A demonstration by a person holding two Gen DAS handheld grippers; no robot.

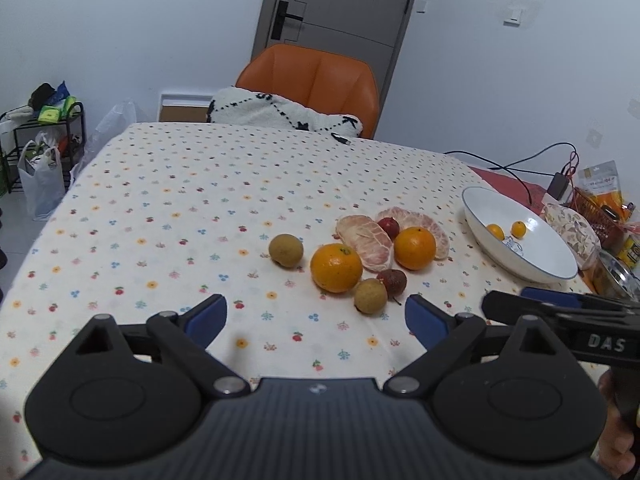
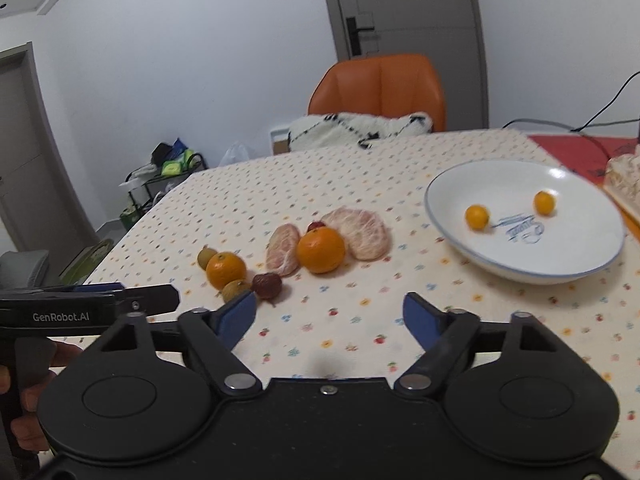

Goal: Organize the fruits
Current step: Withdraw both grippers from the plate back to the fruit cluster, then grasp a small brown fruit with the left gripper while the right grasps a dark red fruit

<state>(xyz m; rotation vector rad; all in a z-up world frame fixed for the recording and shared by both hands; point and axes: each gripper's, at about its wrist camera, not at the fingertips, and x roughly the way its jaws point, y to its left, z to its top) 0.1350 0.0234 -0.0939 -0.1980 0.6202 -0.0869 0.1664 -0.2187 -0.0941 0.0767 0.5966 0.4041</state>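
Note:
Loose fruit lies on the flowered tablecloth: two oranges (image 1: 336, 268) (image 1: 415, 243), two peeled pomelo pieces (image 1: 364, 242), two brown longans (image 1: 285, 250) (image 1: 370, 295) and two dark red lychees (image 1: 392, 281). A white bowl (image 1: 552, 264) at the right holds two kumquats (image 1: 496, 231). The same fruit (image 2: 321, 250) and bowl (image 2: 448, 216) show in the right wrist view. My left gripper (image 1: 316, 318) is open and empty, just short of the fruit. My right gripper (image 2: 330, 316) is open and empty, in front of the fruit and left of the bowl.
An orange chair (image 1: 316, 76) with a white cushion stands at the table's far side. Cables, a charger (image 1: 558, 184) and snack packets lie at the right past the bowl. A rack (image 1: 40, 136) with bags stands on the floor at left.

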